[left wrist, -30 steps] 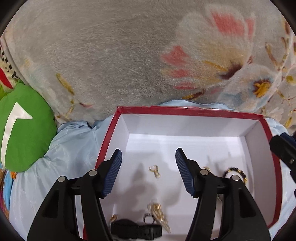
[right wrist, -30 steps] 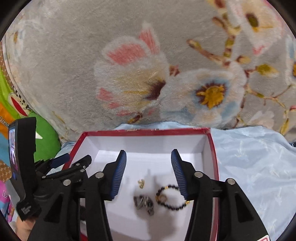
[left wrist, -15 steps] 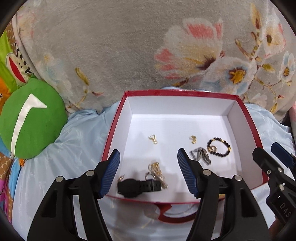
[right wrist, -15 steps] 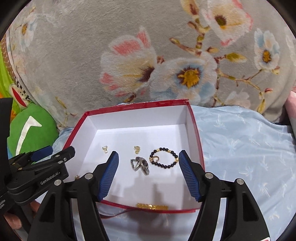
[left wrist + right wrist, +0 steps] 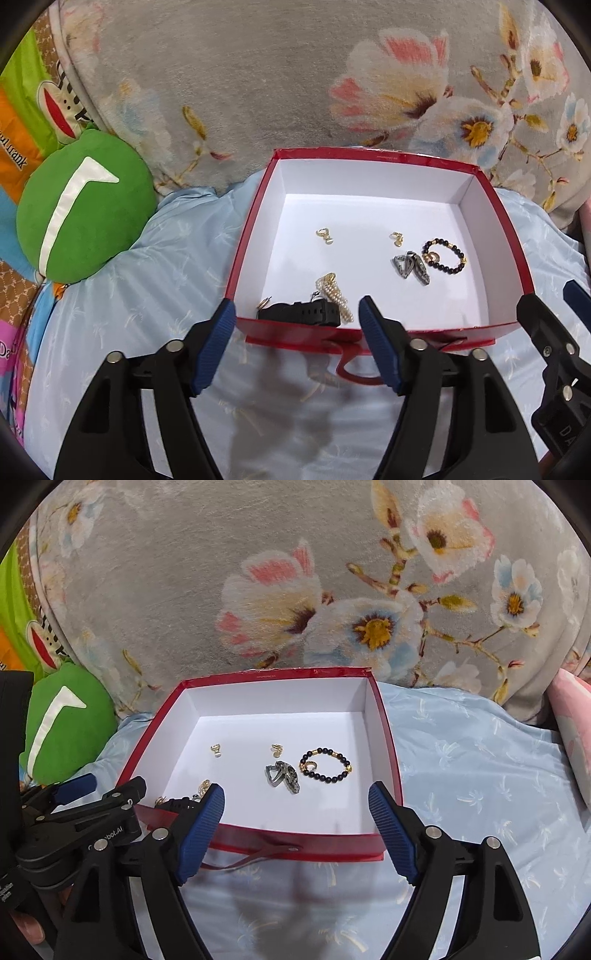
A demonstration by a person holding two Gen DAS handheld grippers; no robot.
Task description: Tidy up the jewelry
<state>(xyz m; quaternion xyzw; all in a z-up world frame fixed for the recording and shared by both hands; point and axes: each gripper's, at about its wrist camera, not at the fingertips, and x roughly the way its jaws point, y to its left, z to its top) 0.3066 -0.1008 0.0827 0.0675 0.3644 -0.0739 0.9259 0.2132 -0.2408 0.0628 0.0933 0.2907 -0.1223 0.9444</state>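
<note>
Red box (image 5: 373,155) centre frame on pale blue cloth (image 5: 147,295), holding beaded bracelet (image 5: 445,255), silver pendants (image 5: 410,266), pearl strand (image 5: 334,295), black watch (image 5: 299,314). Left gripper (image 5: 295,343) and right gripper (image 5: 295,827) sit at lower frame before the box's near wall, jaws wide and just opening, nothing between them

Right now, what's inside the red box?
Inside the red box: black beaded bracelet, grey metal pieces, two small gold earrings, pearl strand, black watch. The near wall hides the floor right behind it.
</note>
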